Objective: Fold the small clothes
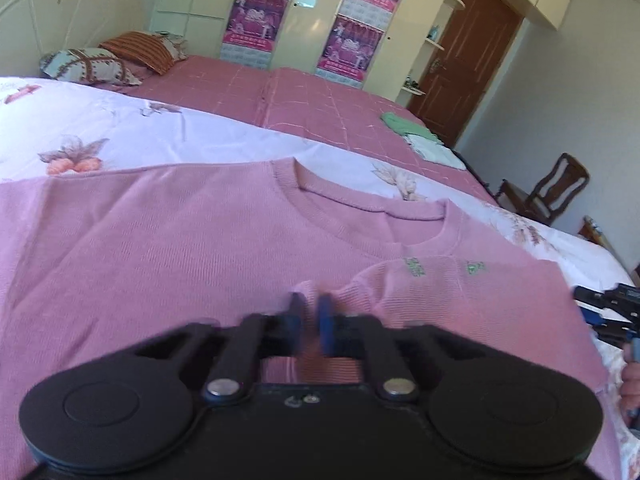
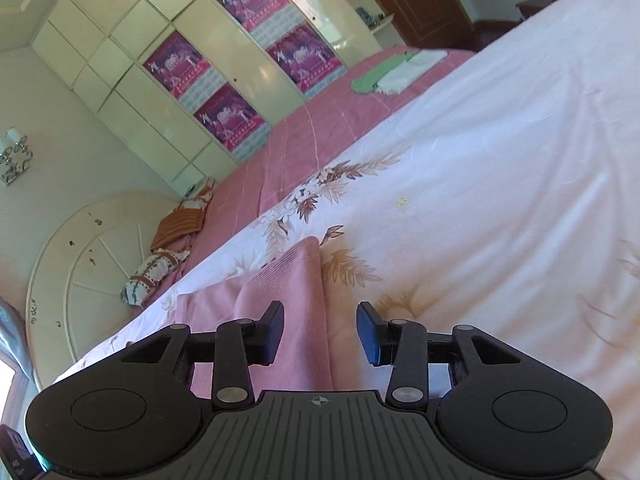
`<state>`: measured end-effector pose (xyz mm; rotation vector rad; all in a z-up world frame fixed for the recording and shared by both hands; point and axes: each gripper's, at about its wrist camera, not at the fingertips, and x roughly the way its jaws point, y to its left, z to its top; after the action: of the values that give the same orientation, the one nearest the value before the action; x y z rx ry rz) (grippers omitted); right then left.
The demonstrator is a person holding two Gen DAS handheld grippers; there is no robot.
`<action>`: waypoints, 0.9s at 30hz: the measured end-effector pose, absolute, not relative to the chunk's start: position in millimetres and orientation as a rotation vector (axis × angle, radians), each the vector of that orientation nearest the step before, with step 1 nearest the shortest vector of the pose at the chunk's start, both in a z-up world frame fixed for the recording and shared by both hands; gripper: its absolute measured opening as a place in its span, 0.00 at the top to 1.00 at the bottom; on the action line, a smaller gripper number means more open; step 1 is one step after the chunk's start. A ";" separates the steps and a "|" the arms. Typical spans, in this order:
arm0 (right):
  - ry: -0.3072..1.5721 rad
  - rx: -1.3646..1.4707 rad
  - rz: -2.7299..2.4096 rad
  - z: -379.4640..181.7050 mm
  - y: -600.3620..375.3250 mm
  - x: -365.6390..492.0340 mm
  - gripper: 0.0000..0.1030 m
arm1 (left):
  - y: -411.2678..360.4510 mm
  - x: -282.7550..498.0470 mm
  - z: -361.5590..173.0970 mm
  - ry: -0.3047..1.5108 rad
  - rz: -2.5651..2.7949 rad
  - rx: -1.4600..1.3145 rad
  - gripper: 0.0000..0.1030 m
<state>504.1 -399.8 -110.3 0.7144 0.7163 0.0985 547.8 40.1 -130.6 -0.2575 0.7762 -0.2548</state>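
Observation:
A pink knit sweater [image 1: 168,248] lies spread on the white floral quilt [image 1: 120,128], neckline away from me. Its right sleeve [image 1: 420,280] is folded across the front. My left gripper [image 1: 311,312] is shut on the cuff of that sleeve, low over the sweater's middle. In the right wrist view a pink edge of the sweater [image 2: 296,300] runs between the fingers of my right gripper [image 2: 320,332], which is open and holds nothing. The right gripper [image 1: 608,308] also shows at the left wrist view's right edge.
The pink bedspread [image 1: 304,96] lies beyond the quilt, with pillows [image 1: 92,64] at the headboard and folded green and white clothes [image 1: 416,132] near the far corner. A wooden chair [image 1: 552,188] stands by the wall at right. Wardrobes with posters [image 1: 352,40] line the back.

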 end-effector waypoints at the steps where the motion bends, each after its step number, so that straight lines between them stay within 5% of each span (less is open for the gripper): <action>1: 0.723 0.705 0.098 -112.7 -399.1 511.4 0.60 | 39.1 546.7 -131.1 0.765 -0.254 -0.254 0.95; 3: 0.731 0.671 0.105 -113.9 -395.3 519.6 0.61 | 40.1 538.9 -129.0 0.716 -0.244 -0.265 0.95; 4: 0.735 0.647 0.114 -112.8 -392.6 521.6 0.93 | 43.4 530.6 -124.8 0.666 -0.231 -0.283 0.95; 5: 0.736 0.615 0.118 -110.0 -389.7 521.6 0.96 | 47.8 521.3 -119.6 0.612 -0.213 -0.294 0.95; 9: 0.661 0.502 0.141 -94.8 -380.0 513.6 0.97 | 50.4 521.0 -126.3 0.635 -0.172 -0.284 0.95; 12: 0.781 0.445 0.127 -118.4 -373.0 528.8 0.97 | 47.9 530.7 -137.6 0.690 -0.174 -0.263 0.93; 16: 0.721 0.466 0.076 -103.9 -380.1 511.6 0.97 | 54.6 517.3 -119.3 0.654 -0.104 -0.205 0.71; 22: 0.650 0.280 0.187 -79.8 -349.1 452.6 0.97 | 17.8 486.9 -107.6 0.614 -0.226 -0.108 0.49; 24: 0.777 0.170 0.160 -104.7 -332.6 455.1 0.97 | -2.7 490.5 -127.5 0.716 -0.253 -0.035 0.48; 27: 0.743 0.145 0.136 -100.0 -326.4 449.5 0.97 | -12.2 467.1 -115.8 0.632 -0.267 0.000 0.49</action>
<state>449.5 -326.4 -100.0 0.1447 0.7430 0.1363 467.1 -12.2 -115.8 0.0001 0.6324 -0.2674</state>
